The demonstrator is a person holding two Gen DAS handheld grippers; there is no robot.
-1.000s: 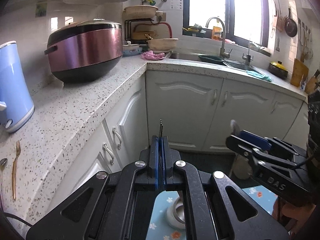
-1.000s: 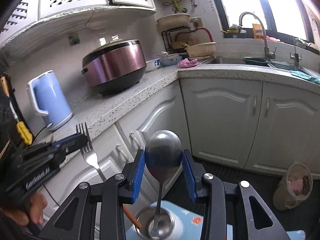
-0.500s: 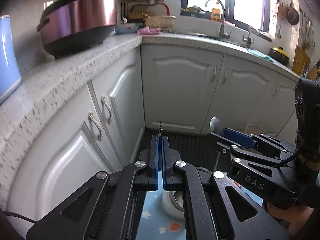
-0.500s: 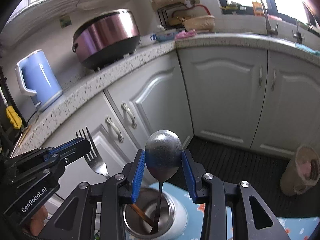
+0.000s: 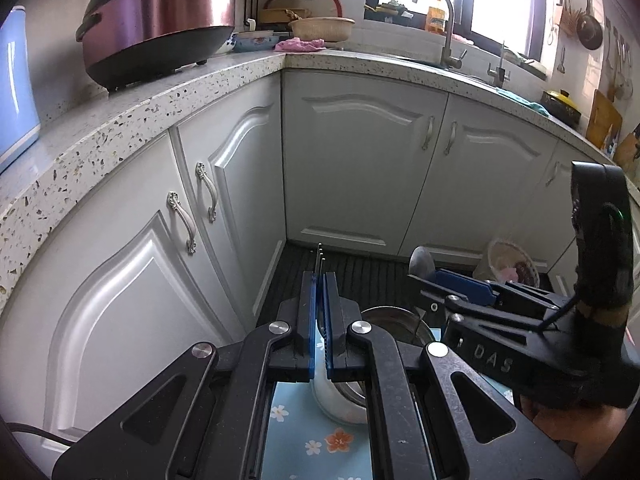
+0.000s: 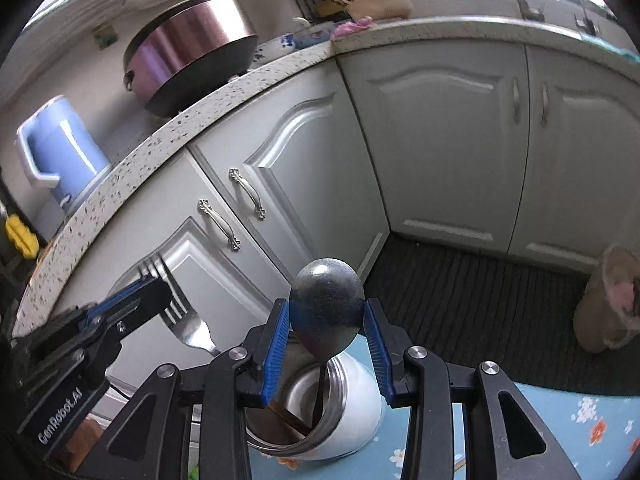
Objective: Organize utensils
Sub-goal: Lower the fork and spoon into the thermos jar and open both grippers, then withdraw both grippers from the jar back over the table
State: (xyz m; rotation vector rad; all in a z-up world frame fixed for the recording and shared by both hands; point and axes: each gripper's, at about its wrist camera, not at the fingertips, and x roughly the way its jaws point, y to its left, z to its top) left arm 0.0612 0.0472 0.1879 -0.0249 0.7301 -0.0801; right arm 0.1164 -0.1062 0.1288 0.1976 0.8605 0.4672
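My left gripper (image 5: 319, 280) is shut on a steel fork (image 5: 320, 254), seen edge-on with its tines poking out past the pads. In the right wrist view the same gripper (image 6: 154, 294) comes in from the left with the fork (image 6: 188, 320) tilted, its gold handle reaching into the cup. My right gripper (image 6: 326, 312) is shut on the bowl of a steel spoon (image 6: 326, 300), whose handle hangs down into the white, steel-lined cup (image 6: 360, 400). That cup (image 5: 394, 318) stands just under both grippers. From the left wrist, the right gripper (image 5: 440, 280) and the spoon (image 5: 422, 260) show on the right.
The cup stands on a blue flowered mat (image 6: 560, 420). White cabinet doors (image 5: 352, 160) wrap the corner under a speckled countertop (image 5: 120, 120) with a rice cooker (image 5: 160, 16) and a blue kettle (image 6: 60, 148). A small bin (image 6: 612, 300) sits on the dark floor mat.
Both grippers have come down, so the countertop now lies above them. The cup has grown larger in view, and the spoon and fork handles reach deeper into it.
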